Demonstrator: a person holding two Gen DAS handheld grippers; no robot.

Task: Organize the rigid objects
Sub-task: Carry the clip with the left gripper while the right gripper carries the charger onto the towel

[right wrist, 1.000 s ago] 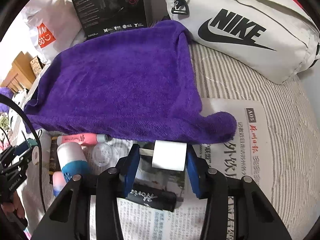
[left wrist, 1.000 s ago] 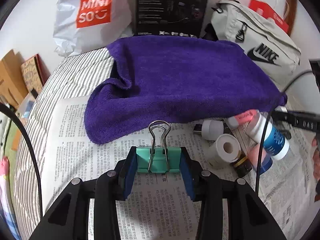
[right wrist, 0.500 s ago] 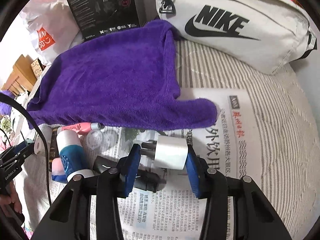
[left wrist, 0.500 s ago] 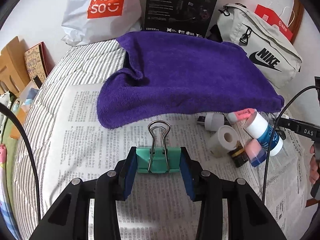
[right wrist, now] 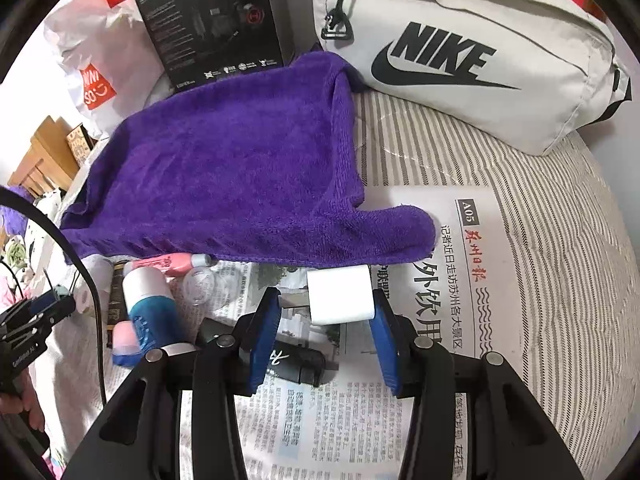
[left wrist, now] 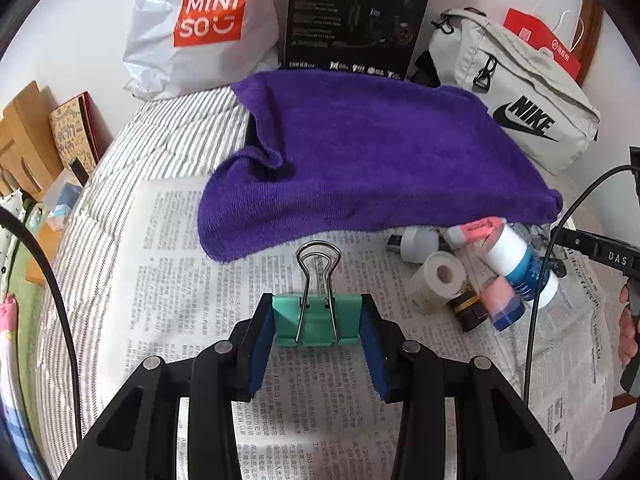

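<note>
My left gripper (left wrist: 318, 330) is shut on a green binder clip (left wrist: 316, 322) with its wire handles pointing forward, held above the newspaper (left wrist: 168, 280). My right gripper (right wrist: 324, 316) is shut on a white charger plug (right wrist: 340, 295), held over the newspaper (right wrist: 460, 280) just in front of the purple towel (right wrist: 240, 184). A pile of small items lies on the paper: a white tape roll (left wrist: 440, 278), a blue-and-white bottle (left wrist: 520, 264), a pink tube (left wrist: 476, 230), a pink-capped item (left wrist: 502, 300) and a dark item (right wrist: 296, 362).
The purple towel (left wrist: 380, 160) covers the middle of the striped bed (left wrist: 168, 140). A Nike bag (right wrist: 460, 52), a black box (left wrist: 356, 16) and a Miniso bag (left wrist: 200, 28) stand against the wall. Cardboard and books (left wrist: 48, 136) are at the left edge.
The left gripper has drawn back and up from the towel with the clip. The right gripper has pulled back and shifted right with the plug; the dark item now shows under it.
</note>
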